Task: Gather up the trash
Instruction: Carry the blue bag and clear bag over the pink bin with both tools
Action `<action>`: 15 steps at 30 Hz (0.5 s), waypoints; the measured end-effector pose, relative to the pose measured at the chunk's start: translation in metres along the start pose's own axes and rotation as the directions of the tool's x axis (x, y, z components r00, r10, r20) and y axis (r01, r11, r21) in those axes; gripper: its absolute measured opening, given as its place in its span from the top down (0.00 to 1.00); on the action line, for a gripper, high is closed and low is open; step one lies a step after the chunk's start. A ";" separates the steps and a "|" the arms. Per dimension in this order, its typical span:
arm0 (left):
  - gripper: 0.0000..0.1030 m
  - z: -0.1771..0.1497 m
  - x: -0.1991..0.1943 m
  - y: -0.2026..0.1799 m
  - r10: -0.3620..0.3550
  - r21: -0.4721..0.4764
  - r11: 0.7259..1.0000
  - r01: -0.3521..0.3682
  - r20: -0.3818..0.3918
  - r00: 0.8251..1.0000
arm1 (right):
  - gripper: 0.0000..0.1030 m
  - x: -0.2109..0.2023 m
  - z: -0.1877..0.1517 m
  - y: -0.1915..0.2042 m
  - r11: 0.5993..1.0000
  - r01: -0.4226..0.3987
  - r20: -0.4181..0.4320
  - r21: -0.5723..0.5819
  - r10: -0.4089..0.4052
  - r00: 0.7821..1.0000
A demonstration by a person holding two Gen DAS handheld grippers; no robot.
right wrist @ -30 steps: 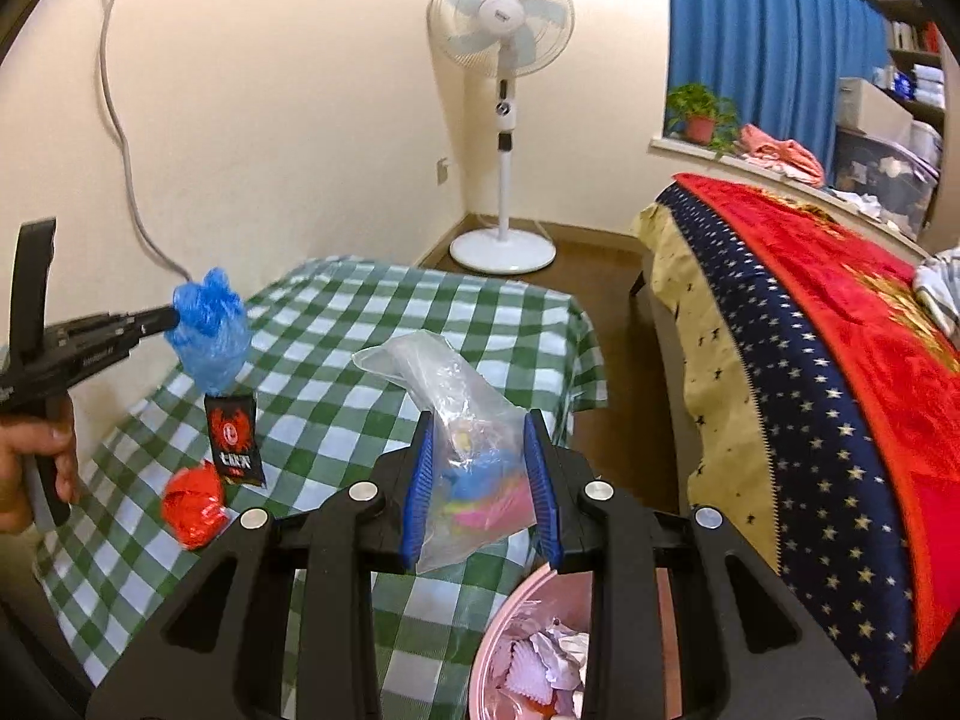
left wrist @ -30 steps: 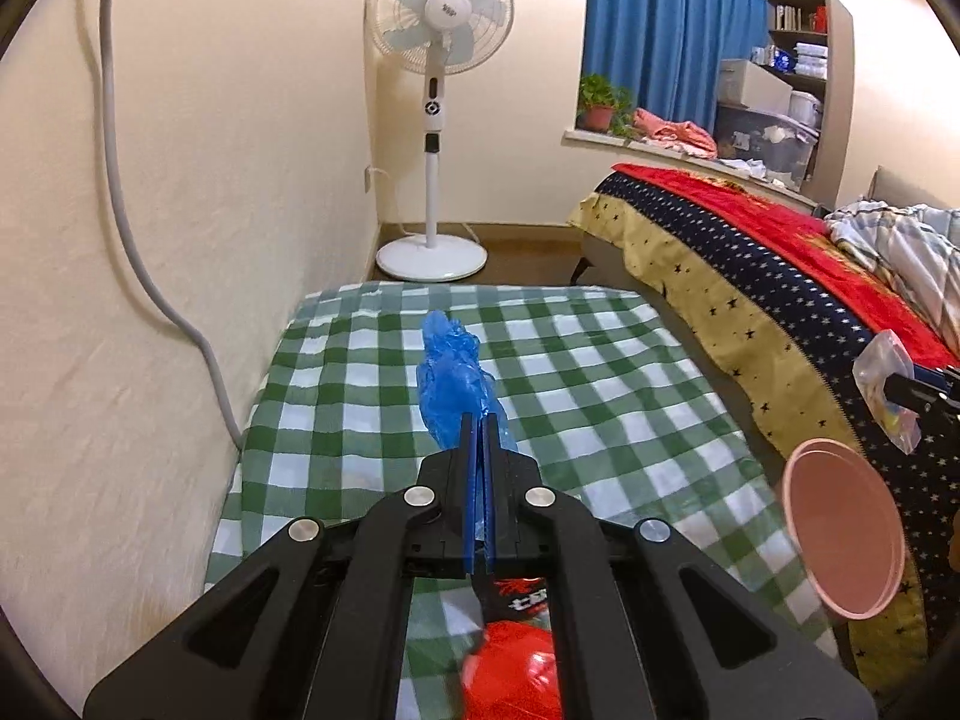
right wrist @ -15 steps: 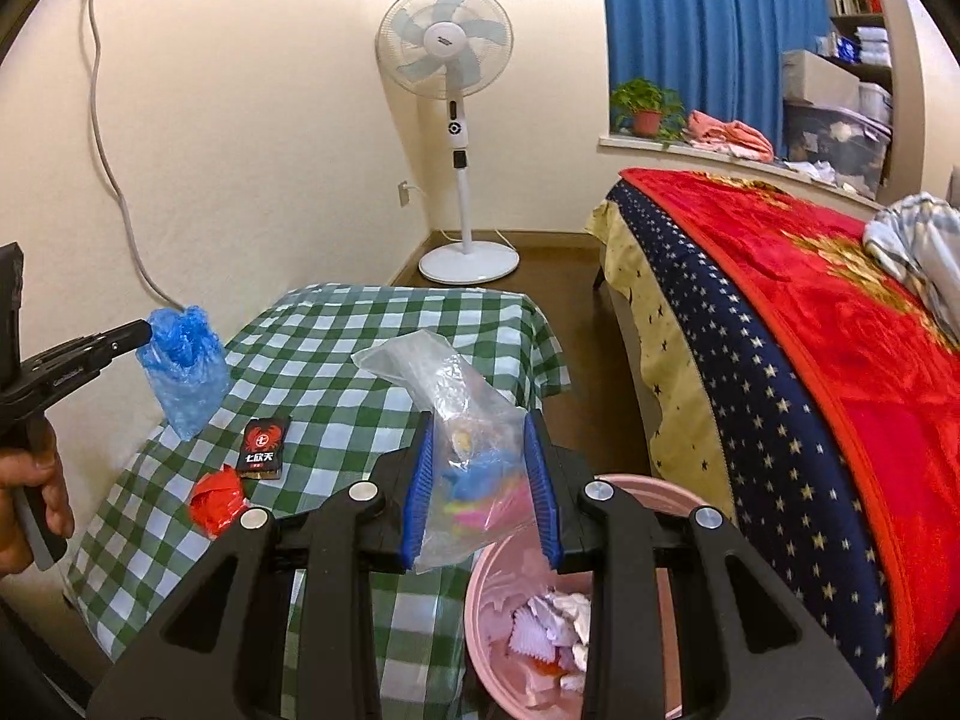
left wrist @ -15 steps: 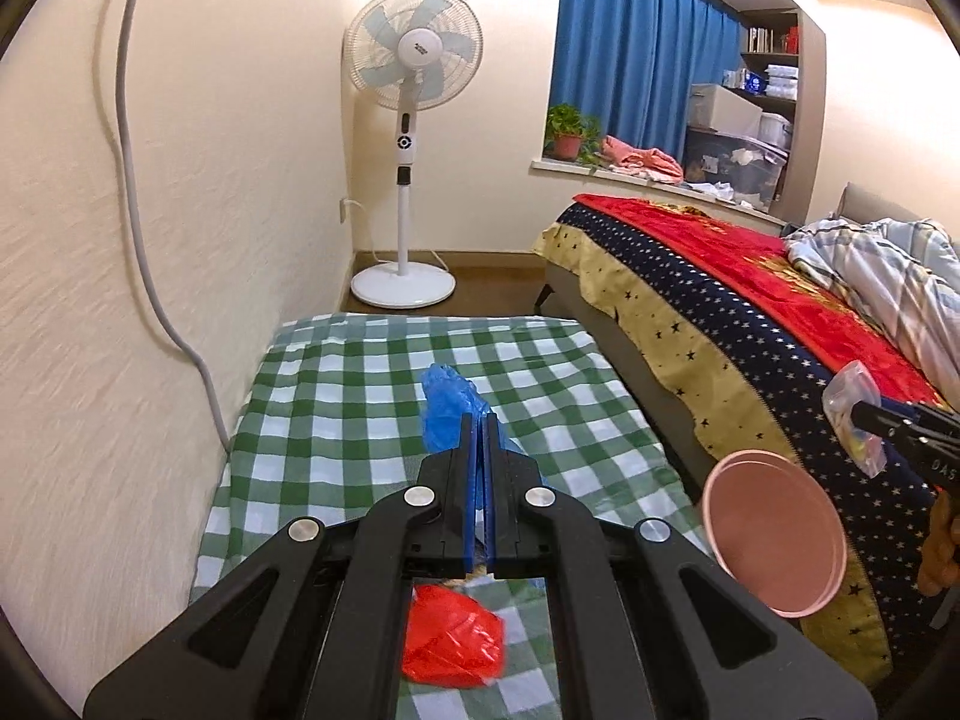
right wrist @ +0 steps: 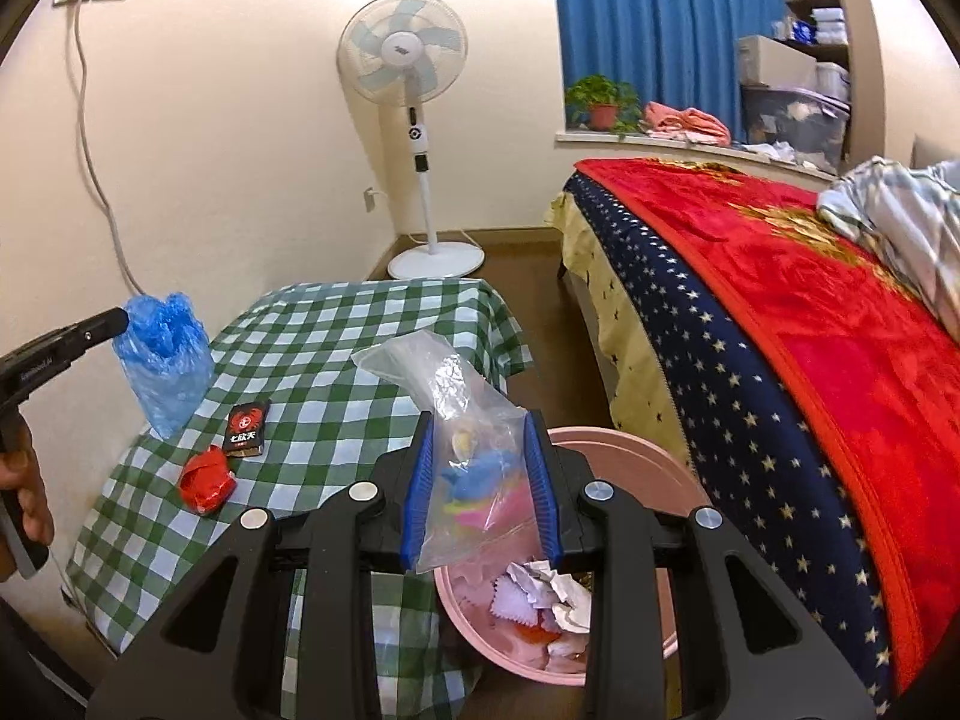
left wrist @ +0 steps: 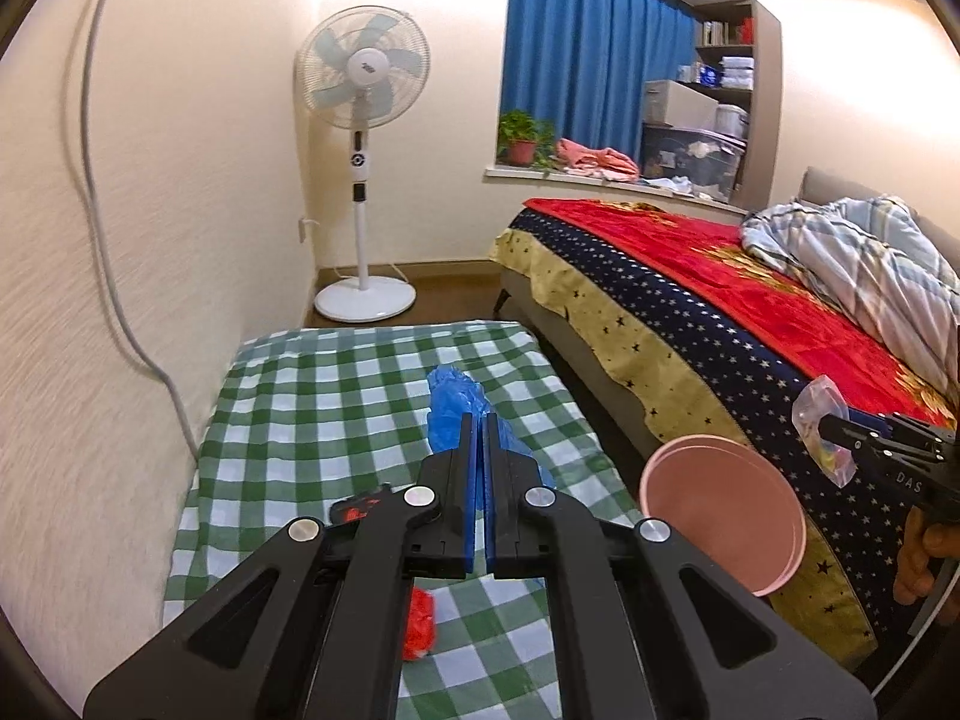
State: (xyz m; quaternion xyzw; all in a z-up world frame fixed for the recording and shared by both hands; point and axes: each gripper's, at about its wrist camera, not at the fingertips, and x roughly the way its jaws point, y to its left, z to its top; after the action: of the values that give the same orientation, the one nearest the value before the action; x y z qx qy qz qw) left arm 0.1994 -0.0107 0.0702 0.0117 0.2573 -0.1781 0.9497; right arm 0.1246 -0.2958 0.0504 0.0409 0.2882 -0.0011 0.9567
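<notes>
My right gripper point(right wrist: 480, 480) clamps the clear plastic bag point(right wrist: 465, 450) above the pink bin point(right wrist: 630, 456); I should release it only over the opening. My left gripper point(left wrist: 479, 438) pinches the blue bag point(right wrist: 162, 360).

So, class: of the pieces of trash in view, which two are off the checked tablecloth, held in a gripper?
The crumpled blue plastic bag and the clear plastic bag of colourful scraps; the red wrapper and black packet lie on the cloth.
</notes>
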 end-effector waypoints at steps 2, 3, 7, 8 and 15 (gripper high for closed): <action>0.99 0.000 0.000 -0.008 -0.012 0.009 1.000 0.012 0.002 1.000 | 0.71 -0.004 -0.003 -0.004 1.000 0.000 0.001 0.006 0.000 1.000; 0.99 0.000 0.000 -0.011 -0.017 0.012 1.000 0.017 0.003 1.000 | 0.71 -0.005 -0.005 -0.006 1.000 0.005 0.005 0.010 -0.005 1.000; 0.99 0.000 0.001 -0.026 -0.046 0.037 0.998 0.046 0.007 0.999 | 0.71 -0.009 -0.010 -0.015 0.999 0.022 0.007 0.037 -0.023 1.000; 0.99 0.000 0.002 -0.030 -0.054 0.043 0.998 0.053 0.007 0.999 | 0.71 -0.008 -0.011 -0.018 0.999 0.028 0.004 0.041 -0.028 1.000; 0.99 0.000 0.013 -0.053 -0.099 0.073 0.992 0.099 -0.004 0.995 | 0.71 -0.003 -0.012 -0.036 0.995 0.062 -0.011 0.076 -0.062 0.998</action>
State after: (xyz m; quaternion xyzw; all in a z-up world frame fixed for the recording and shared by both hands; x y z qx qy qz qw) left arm 0.1916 -0.0651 0.0672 0.0337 0.2513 -0.2340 0.9386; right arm 0.1143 -0.3306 0.0396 0.0682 0.2932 -0.0416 0.9527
